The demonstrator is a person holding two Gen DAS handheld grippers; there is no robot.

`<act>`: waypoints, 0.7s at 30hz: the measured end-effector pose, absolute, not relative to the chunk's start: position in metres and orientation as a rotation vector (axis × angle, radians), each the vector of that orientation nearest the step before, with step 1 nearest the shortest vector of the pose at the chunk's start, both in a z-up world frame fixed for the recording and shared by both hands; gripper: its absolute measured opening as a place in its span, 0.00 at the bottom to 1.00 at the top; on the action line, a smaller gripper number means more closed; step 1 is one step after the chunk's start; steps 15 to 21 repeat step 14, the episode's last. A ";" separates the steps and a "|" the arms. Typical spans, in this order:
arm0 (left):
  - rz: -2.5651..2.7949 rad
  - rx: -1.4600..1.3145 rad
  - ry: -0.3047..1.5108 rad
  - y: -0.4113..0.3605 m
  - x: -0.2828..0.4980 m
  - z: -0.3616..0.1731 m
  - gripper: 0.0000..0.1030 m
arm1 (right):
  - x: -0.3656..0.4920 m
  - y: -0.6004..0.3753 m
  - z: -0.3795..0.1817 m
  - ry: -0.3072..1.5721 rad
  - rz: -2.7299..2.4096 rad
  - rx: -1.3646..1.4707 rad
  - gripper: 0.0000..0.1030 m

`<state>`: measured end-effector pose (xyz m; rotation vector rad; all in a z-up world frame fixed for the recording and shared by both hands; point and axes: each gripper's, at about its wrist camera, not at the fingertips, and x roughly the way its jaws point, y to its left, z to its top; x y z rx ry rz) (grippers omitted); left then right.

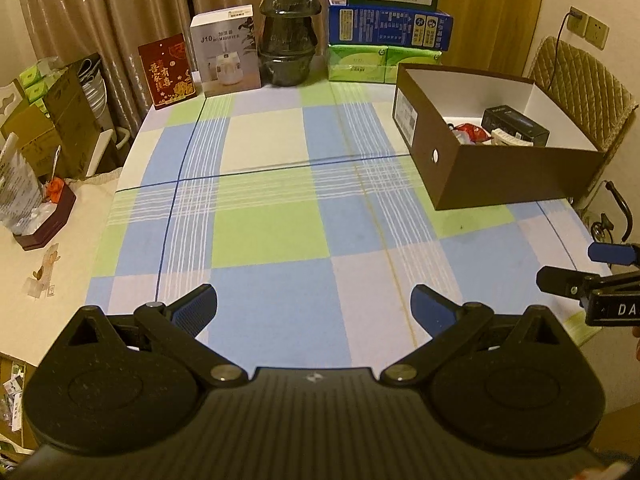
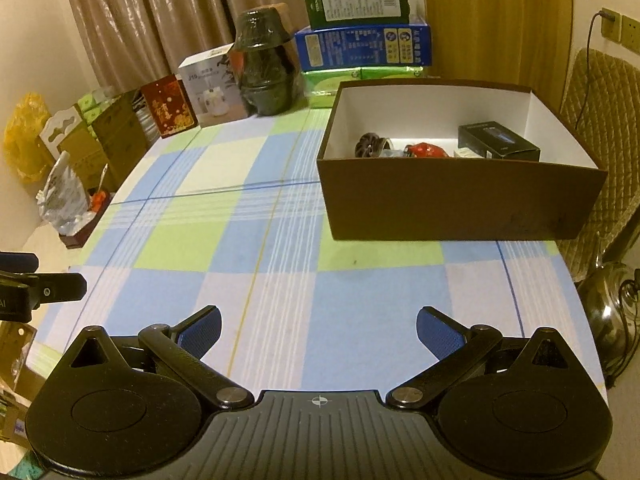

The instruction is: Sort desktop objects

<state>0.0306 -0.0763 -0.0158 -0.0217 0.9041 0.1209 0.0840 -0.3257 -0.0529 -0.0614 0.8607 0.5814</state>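
Note:
A brown cardboard box [image 1: 500,176] [image 2: 460,208] with a white inside stands on the right of the checked tablecloth [image 1: 280,220] [image 2: 260,240]. Inside it lie a black carton [image 1: 516,125] [image 2: 498,142], a red item [image 1: 474,130] [image 2: 426,150] and a dark round item [image 2: 370,145]. My left gripper [image 1: 314,306] hangs open over the near cloth, nothing between its fingers. My right gripper [image 2: 318,330] is open too, empty, in front of the box. Each gripper shows at the other view's edge: the right one [image 1: 576,268] and the left one [image 2: 44,276].
Along the far edge stand a red card [image 1: 168,70], a white humidifier carton [image 1: 226,52], stacked dark wrapped pots [image 1: 288,28], and blue and green boxes [image 1: 384,28]. A padded chair [image 1: 580,84] is behind the brown box. Clutter sits on the side table [image 1: 36,200] at left.

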 end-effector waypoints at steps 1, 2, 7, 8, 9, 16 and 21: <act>0.121 -0.021 0.905 -0.076 0.030 -0.016 0.99 | 0.084 -0.326 -0.053 0.862 0.580 -0.062 0.98; 0.120 -0.021 0.906 -0.075 0.029 -0.017 0.99 | 0.083 -0.325 -0.053 0.863 0.579 -0.062 0.98; 0.122 -0.023 0.905 -0.073 0.027 -0.018 0.99 | 0.082 -0.325 -0.054 0.869 0.577 -0.067 0.98; 0.121 -0.023 0.905 -0.073 0.027 -0.018 0.99 | 0.082 -0.325 -0.054 0.870 0.577 -0.068 0.98; 0.119 -0.023 0.904 -0.073 0.027 -0.018 0.99 | 0.082 -0.325 -0.054 0.870 0.577 -0.069 0.98; 0.113 -0.019 0.890 -0.075 0.026 -0.017 0.99 | 0.083 -0.325 -0.054 0.864 0.578 -0.068 0.98; 0.113 -0.019 0.890 -0.075 0.026 -0.017 0.99 | 0.083 -0.325 -0.054 0.864 0.578 -0.068 0.98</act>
